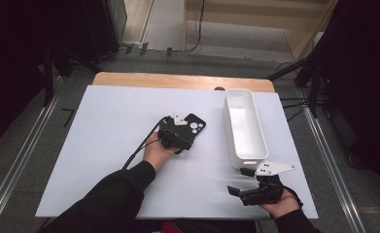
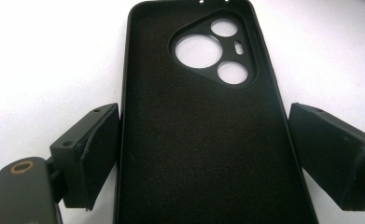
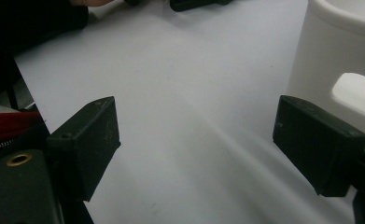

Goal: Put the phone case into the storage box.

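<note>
1. Phone case (image 2: 203, 140): black, inner side up, camera cut-outs at the far end; lies flat on the white worktop (image 1: 105, 145) near its centre, left of the bin.
2. Left gripper (image 2: 203, 154): fingers (image 2: 94, 154) spread either side of the case. The left one sits at the case edge and the right one stands just clear. Not clenched.
3. Right gripper (image 3: 196, 149): fingers (image 3: 320, 142) released and wide apart over bare worktop, beside the bin's near end.
4. Bin (image 1: 246, 128): white, oblong, open-topped, right of centre.

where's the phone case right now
The black phone case lies mid-table on the white sheet, left of the white bin, between the left gripper's open jaws.
</note>
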